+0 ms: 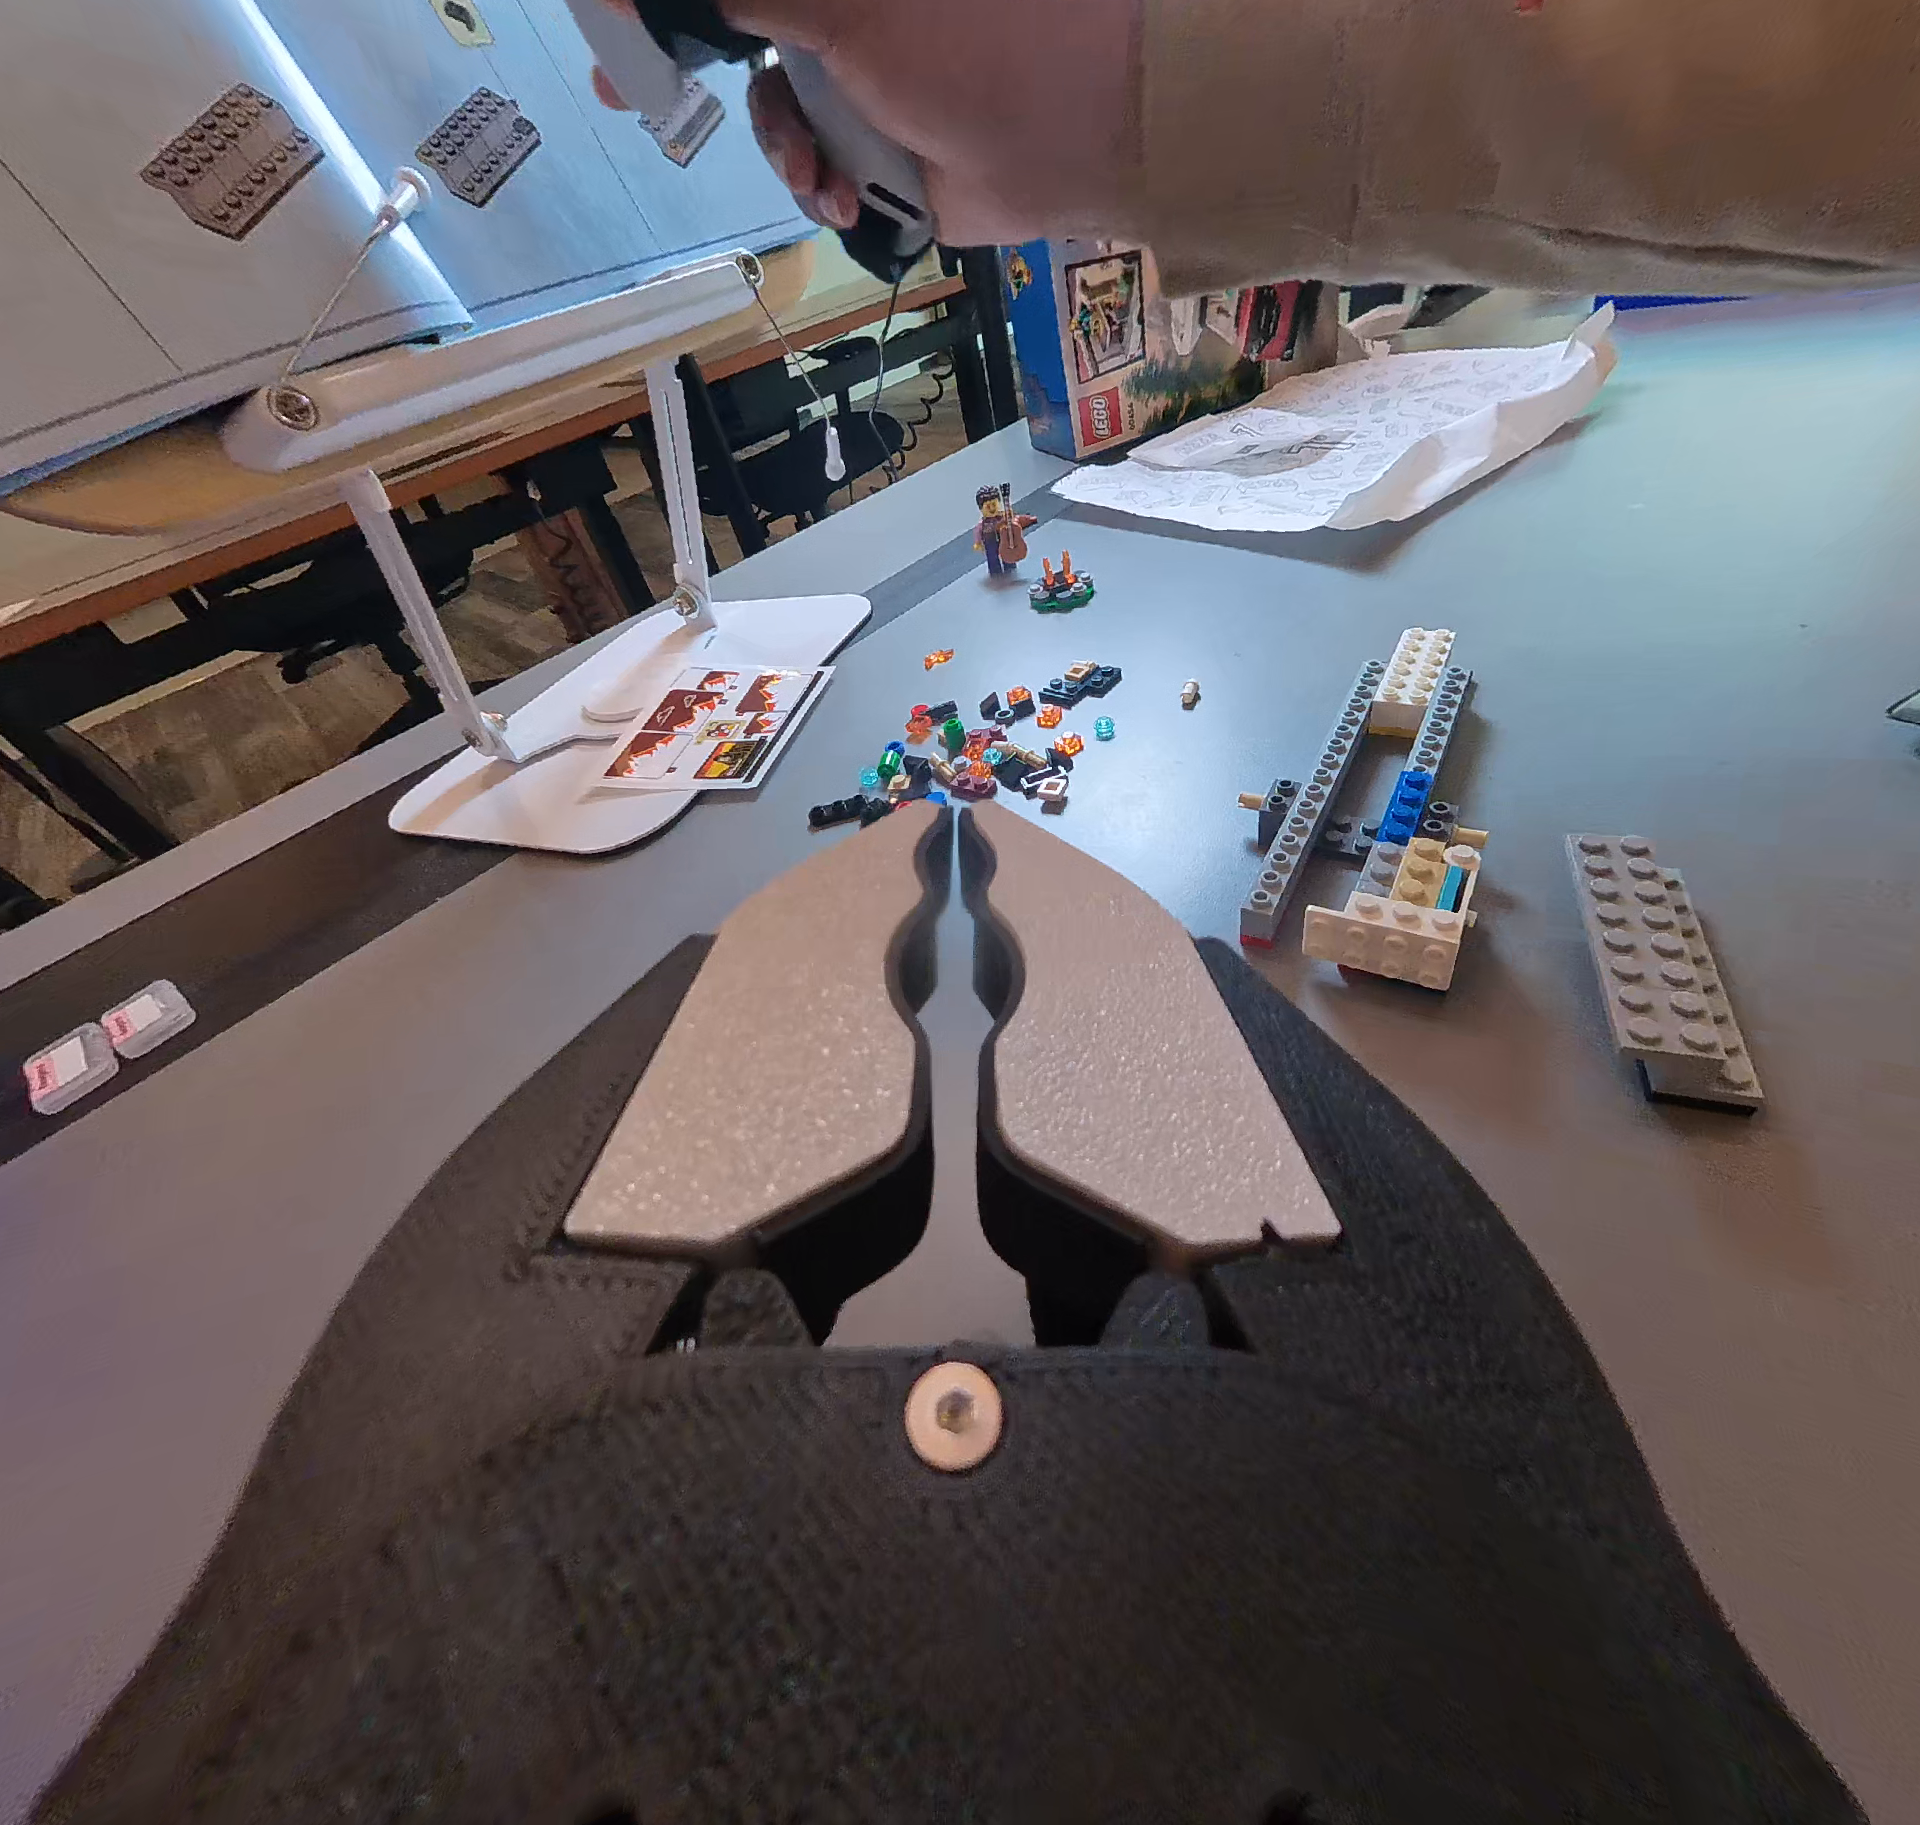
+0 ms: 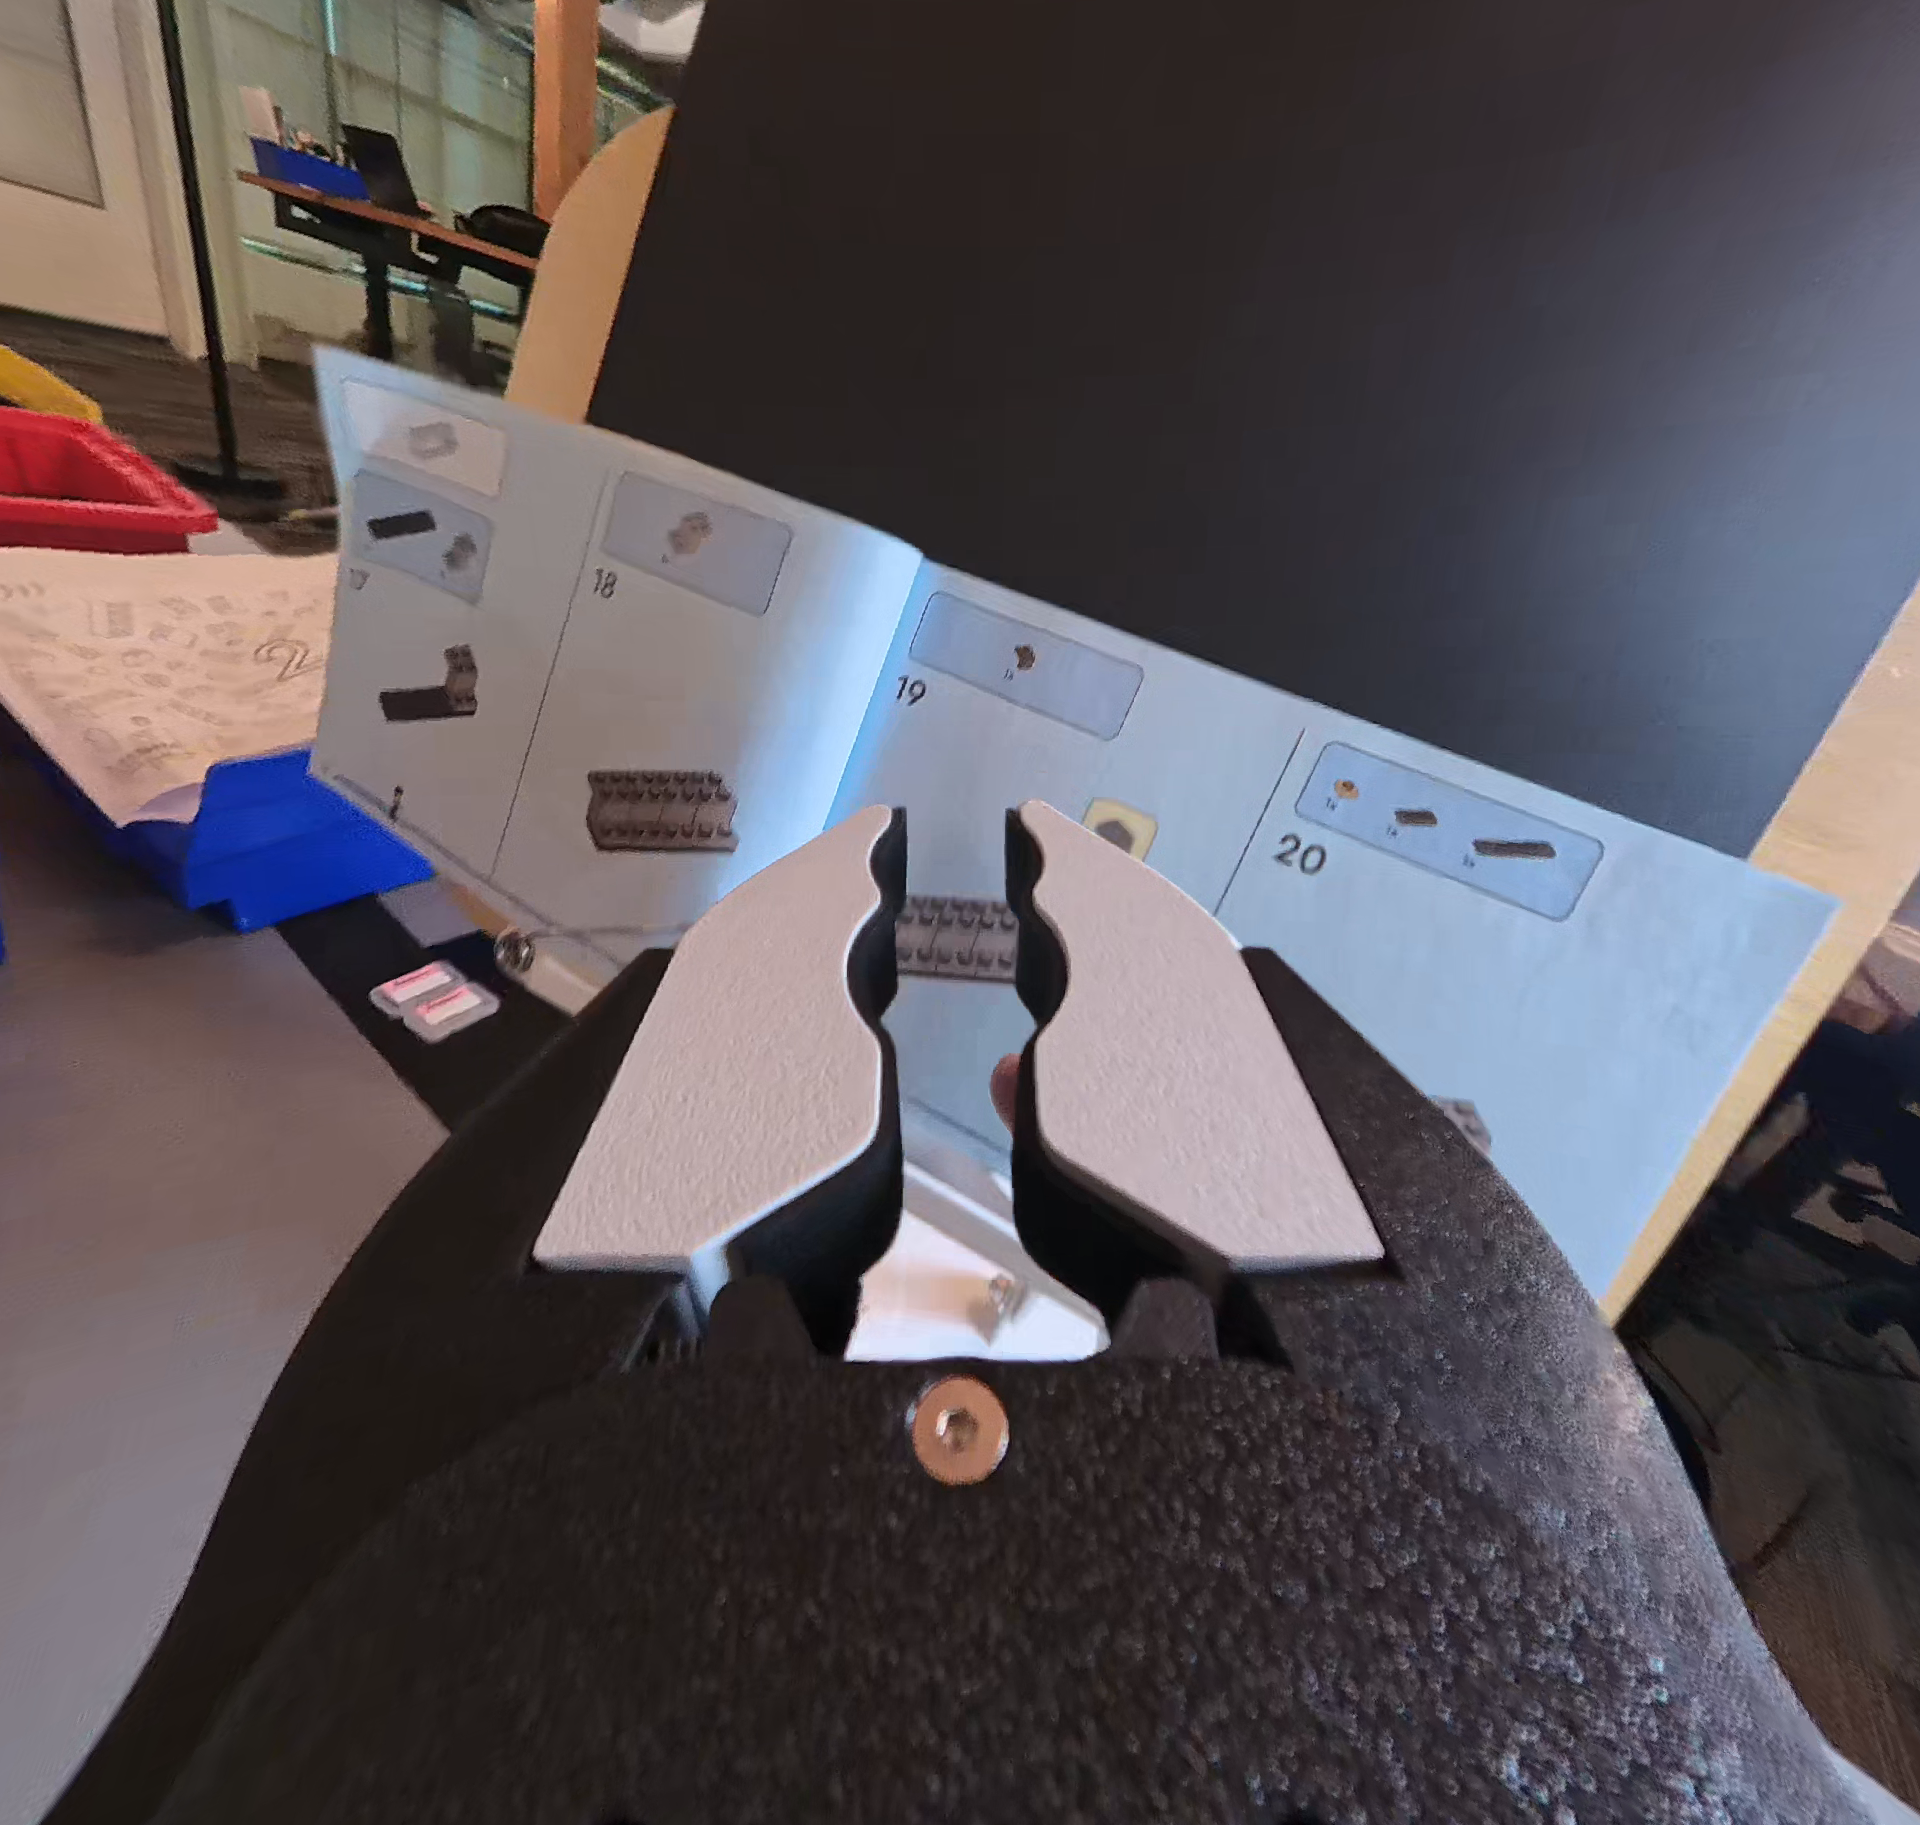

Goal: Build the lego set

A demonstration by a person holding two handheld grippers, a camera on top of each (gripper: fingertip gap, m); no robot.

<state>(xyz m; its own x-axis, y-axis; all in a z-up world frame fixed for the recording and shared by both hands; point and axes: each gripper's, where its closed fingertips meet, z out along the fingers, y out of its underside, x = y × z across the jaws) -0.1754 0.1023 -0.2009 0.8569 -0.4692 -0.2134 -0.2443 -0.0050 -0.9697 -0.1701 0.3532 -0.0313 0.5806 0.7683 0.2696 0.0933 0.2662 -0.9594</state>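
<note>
My left gripper (image 1: 954,819) is shut and empty, held low over the grey table (image 1: 1351,1360). Just beyond its tips lies a pile of small loose Lego pieces (image 1: 977,747). To the right lies a partly built frame of grey, white and blue bricks (image 1: 1371,819), with a grey studded plate (image 1: 1662,965) beside it. My right gripper (image 2: 956,819) is open and empty, raised in front of the open instruction booklet (image 2: 1351,996). The booklet (image 1: 312,113) rests on a white stand (image 1: 623,778). A hand (image 1: 935,92) holds the right gripper's handle near the booklet.
A minifigure (image 1: 1000,528) and a small campfire build (image 1: 1062,586) stand behind the pile. A sticker sheet (image 1: 717,731) lies on the stand's base. A Lego box (image 1: 1122,352) and a paper bag (image 1: 1340,435) sit at the back. Blue (image 2: 281,840) and red bins (image 2: 83,497) are on the left.
</note>
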